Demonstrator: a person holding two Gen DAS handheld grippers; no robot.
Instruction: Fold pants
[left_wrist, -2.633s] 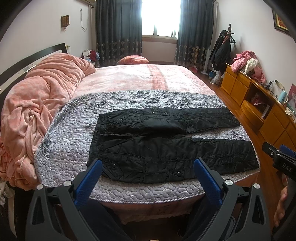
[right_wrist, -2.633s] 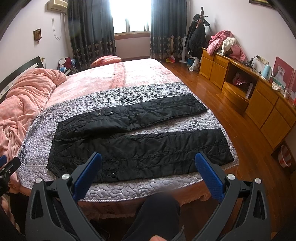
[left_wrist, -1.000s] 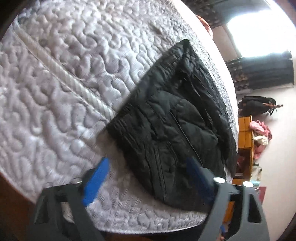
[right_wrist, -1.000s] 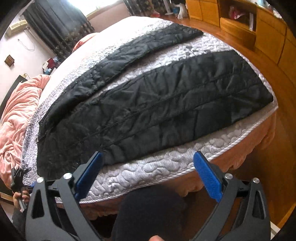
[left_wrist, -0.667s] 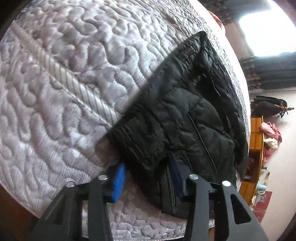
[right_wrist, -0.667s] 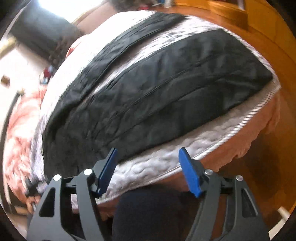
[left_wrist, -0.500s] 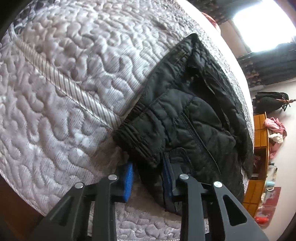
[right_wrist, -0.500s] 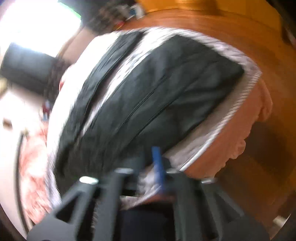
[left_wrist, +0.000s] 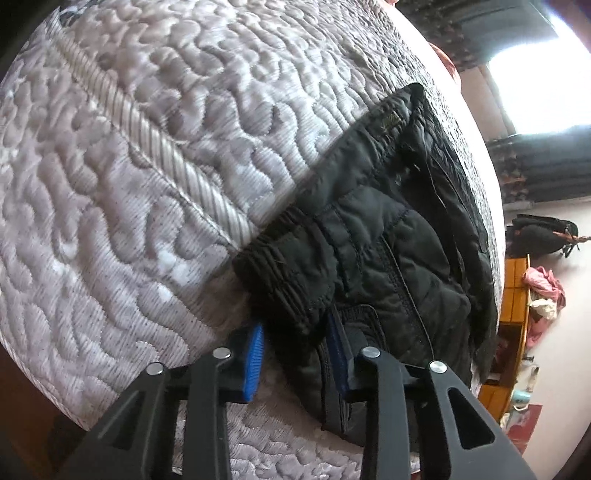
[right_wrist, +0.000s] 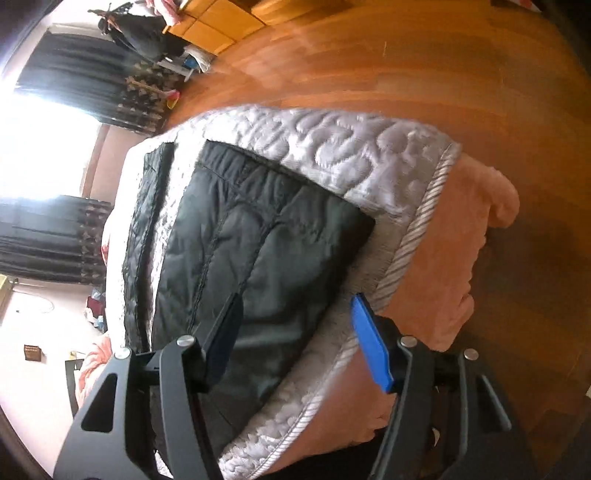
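Note:
Black quilted pants (left_wrist: 388, 251) lie flat on a grey quilted bedspread (left_wrist: 129, 184). In the left wrist view my left gripper (left_wrist: 295, 354) is shut on the near corner of the elastic waistband, its blue pads pinching the fabric. In the right wrist view the near pant leg (right_wrist: 243, 251) ends in a hem close to the bed's corner; the far leg (right_wrist: 144, 221) lies beyond it. My right gripper (right_wrist: 295, 332) is open, its jaws either side of the near leg's lower edge close to the hem, not closed on the cloth.
The bedspread's ribbed border (right_wrist: 417, 236) runs along the bed edge over a pink sheet (right_wrist: 461, 251). Wooden floor (right_wrist: 369, 55) lies beyond the bed. A wooden dresser (left_wrist: 513, 295) with pink clothes stands at the right. Dark curtains (right_wrist: 55, 229) flank a bright window.
My left gripper closed on the waistband corner and stays clamped. My right gripper swung toward the hem end of the near leg and, after narrowing, its jaws now stand apart.

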